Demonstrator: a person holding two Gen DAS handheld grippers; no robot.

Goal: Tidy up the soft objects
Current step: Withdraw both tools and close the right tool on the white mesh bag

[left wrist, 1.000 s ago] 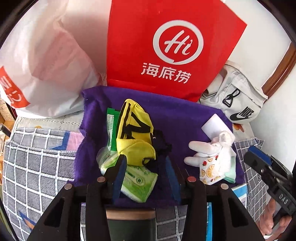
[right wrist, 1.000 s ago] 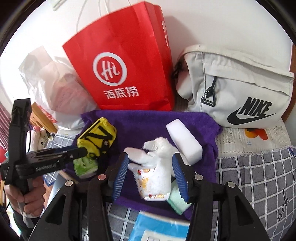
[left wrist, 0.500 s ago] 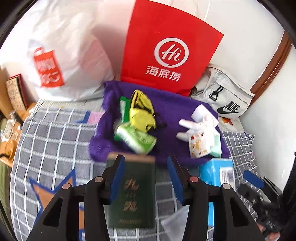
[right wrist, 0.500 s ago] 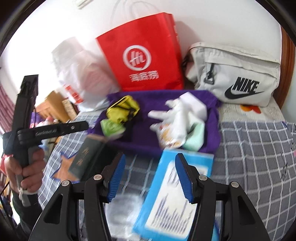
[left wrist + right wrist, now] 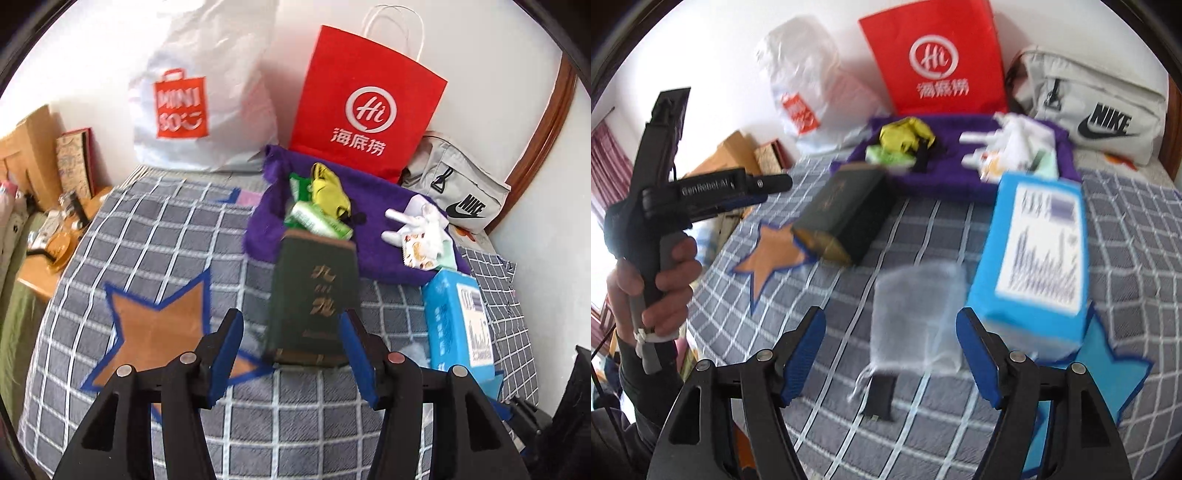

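A purple towel [image 5: 384,199] lies at the back of the bed and shows in the right wrist view [image 5: 960,184] too. On it are a yellow pouch [image 5: 328,192], green tissue packs [image 5: 317,221] and a white plush toy [image 5: 421,236]. My left gripper [image 5: 291,350] is open and empty, held above the near end of a dark green box [image 5: 314,295]. My right gripper [image 5: 890,354] is open and empty, above a sheer mesh bag [image 5: 916,317] on the bed. The left gripper's body [image 5: 701,192] shows at the left of the right wrist view.
A blue box [image 5: 458,317] lies right of the green box. A red paper bag [image 5: 365,107], a white plastic shopping bag [image 5: 199,107] and a grey Nike bag [image 5: 461,195] stand against the wall. The checked bedspread [image 5: 147,251] has star patches. A cluttered bedside table [image 5: 48,229] is at left.
Both grippers have pulled back from the purple towel toward the near side of the bed. The green box, blue box and mesh bag have come into view. Both stay open and empty.
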